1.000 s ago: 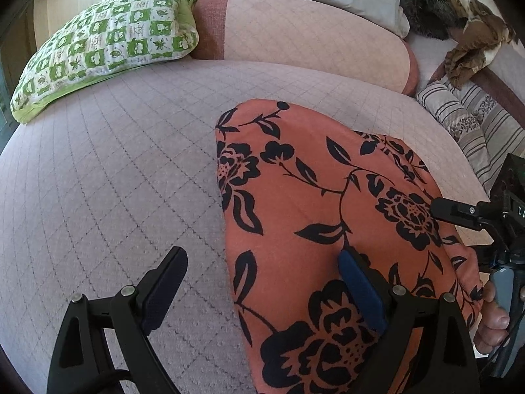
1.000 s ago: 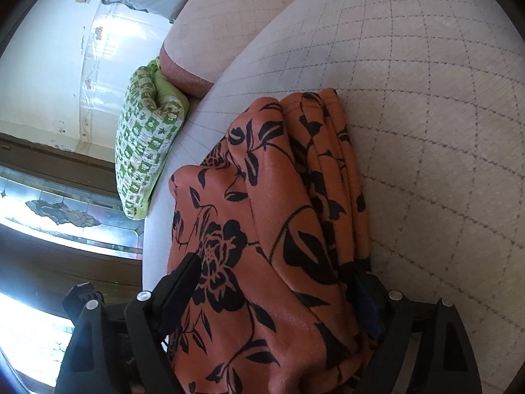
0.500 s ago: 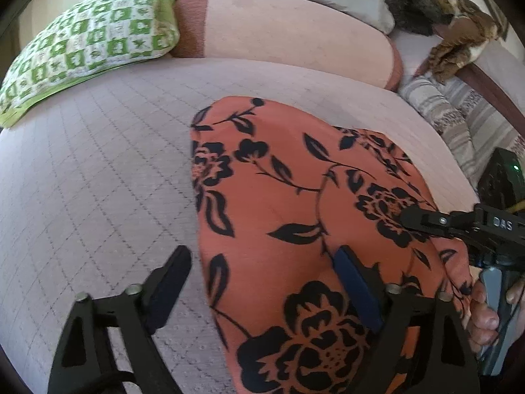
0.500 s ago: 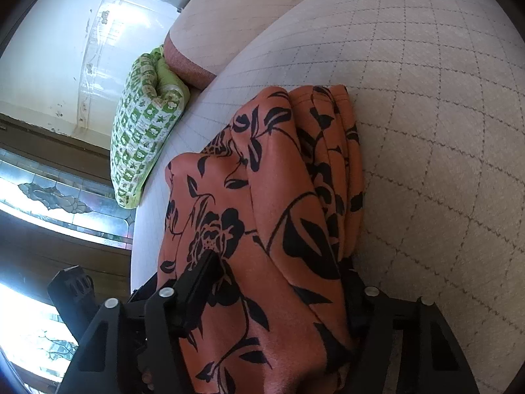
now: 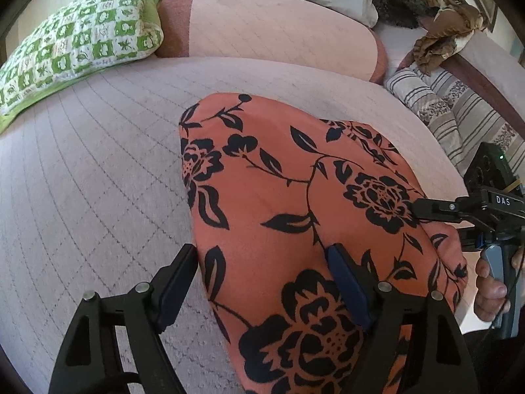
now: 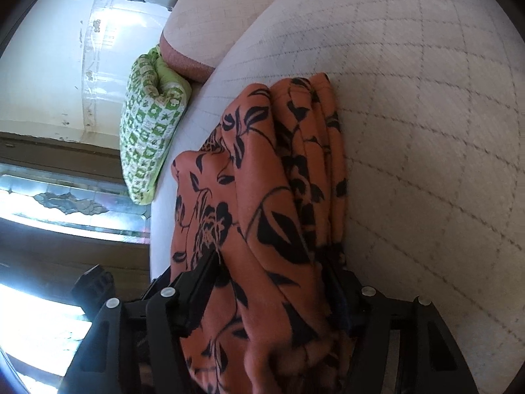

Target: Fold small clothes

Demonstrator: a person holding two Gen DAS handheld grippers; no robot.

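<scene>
On the quilted bed (image 5: 98, 197), your right gripper (image 6: 272, 282) clamped bunched floral garment (image 5: 279, 197); your left gripper (image 5: 262, 272) stood open, so uneven layers risked slipping.

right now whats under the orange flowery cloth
The orange floral cloth lies on the quilted bed cover, which shows all around it. Whatever sits beneath its folds is hidden.
</scene>
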